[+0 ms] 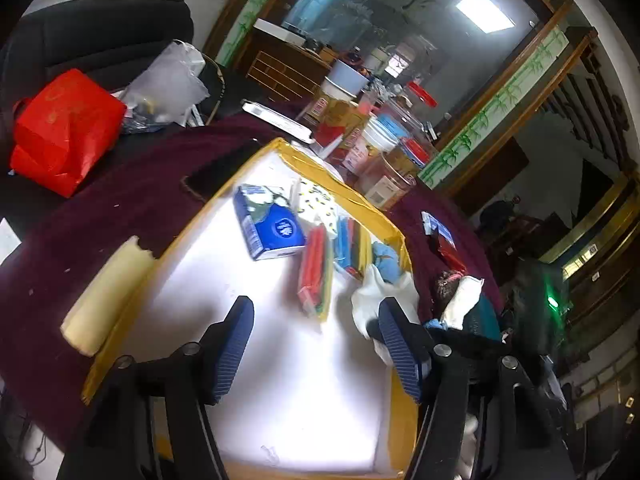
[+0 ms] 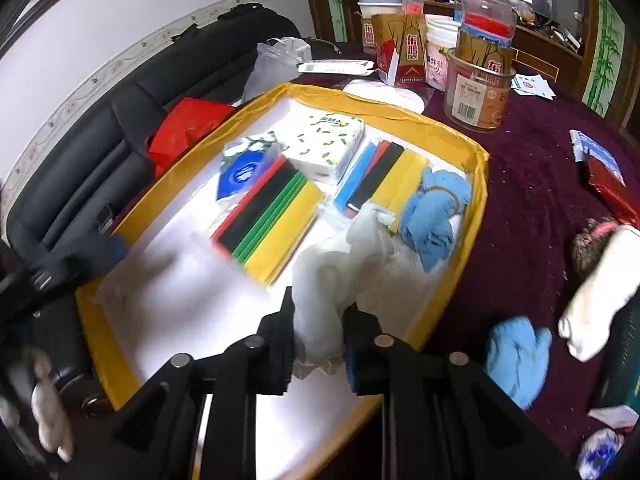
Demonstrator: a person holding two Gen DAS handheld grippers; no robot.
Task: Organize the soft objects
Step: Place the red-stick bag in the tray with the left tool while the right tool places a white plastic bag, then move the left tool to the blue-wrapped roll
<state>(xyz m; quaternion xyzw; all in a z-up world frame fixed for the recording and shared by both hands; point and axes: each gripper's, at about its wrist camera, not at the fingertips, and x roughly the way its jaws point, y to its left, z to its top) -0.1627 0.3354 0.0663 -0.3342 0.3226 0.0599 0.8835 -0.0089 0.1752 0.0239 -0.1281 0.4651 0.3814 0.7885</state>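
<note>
Right claw (image 2: 318, 344) pinching white cloth (image 2: 332, 276), left claw (image 1: 316, 344) empty

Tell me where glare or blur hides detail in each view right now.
Left wrist: the tray floor is blown out white and the white cloth merges with it. Right wrist: motion blur smears the blue cloth and the frame's left edge; the tray centre stays sharp.

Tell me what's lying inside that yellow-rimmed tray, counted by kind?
Tissue packs: 2
Striped sponge packs: 2
Blue cloth: 1
White cloth, in the right gripper: 1
Total: 6
</note>
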